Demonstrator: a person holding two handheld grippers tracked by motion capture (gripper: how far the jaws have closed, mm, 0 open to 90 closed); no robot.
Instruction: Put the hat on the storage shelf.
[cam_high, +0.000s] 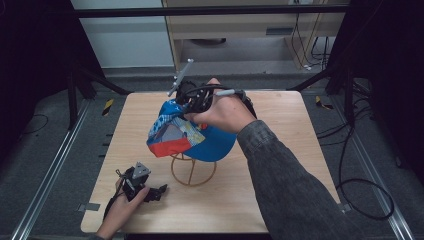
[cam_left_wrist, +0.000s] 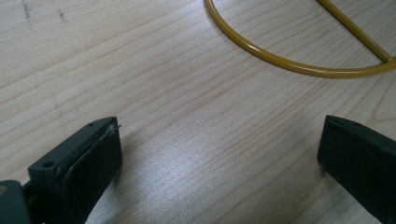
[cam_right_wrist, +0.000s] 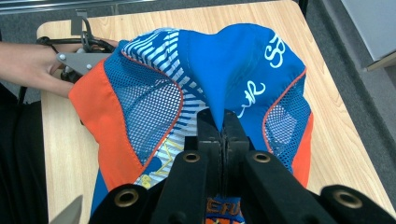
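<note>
The cap (cam_high: 192, 134) sits at frame centre on the wire stand (cam_high: 192, 172). The left gripper (cam_high: 159, 191) rests on the table (cam_high: 280, 185) at lower left of the stand.

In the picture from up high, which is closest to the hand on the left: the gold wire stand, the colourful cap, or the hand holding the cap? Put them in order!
From the left gripper in the high view:
1. Gold wire stand, just to its right on the table.
2. Colourful cap, above the stand.
3. Right hand, gripping the cap's far side.
</note>
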